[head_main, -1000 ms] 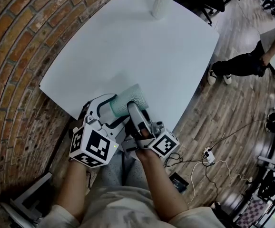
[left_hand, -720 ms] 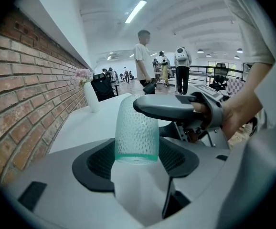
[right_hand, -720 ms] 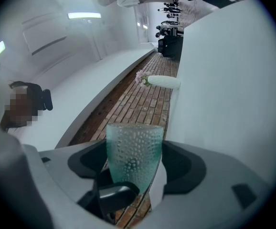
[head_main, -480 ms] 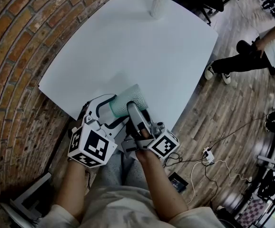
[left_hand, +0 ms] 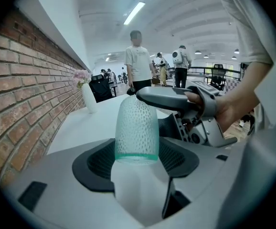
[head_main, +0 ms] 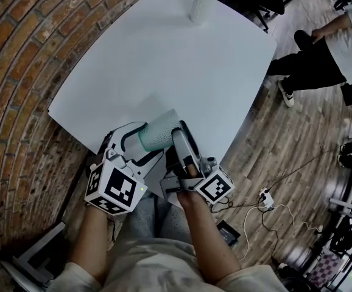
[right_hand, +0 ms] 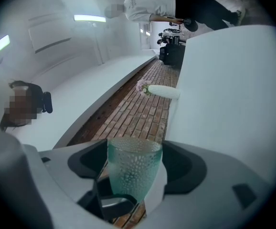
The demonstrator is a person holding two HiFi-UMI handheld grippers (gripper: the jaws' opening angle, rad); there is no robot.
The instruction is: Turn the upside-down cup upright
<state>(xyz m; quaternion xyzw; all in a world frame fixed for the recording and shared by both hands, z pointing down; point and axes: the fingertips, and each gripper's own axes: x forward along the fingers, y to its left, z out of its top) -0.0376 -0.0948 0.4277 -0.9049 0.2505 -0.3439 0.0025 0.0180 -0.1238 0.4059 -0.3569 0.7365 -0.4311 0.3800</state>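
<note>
Closest in, both hand-held tongs come together over the near edge of the white table (head_main: 164, 53). The cup (head_main: 162, 129) is caught between them, lying on its side up off the tabletop. The left gripper (head_main: 140, 143) has its jaws closed in on the teal rim end, so the mouth faces back into that gripper. The right gripper (head_main: 175, 134) is clamped across the dimpled body from the other side, one of its jaws running along the cup's closed end. Way off at the table's far corner stands a white vase (head_main: 201, 3), and past that edge a person (head_main: 322, 53) is on the wooden floor (head_main: 285, 145).
</note>
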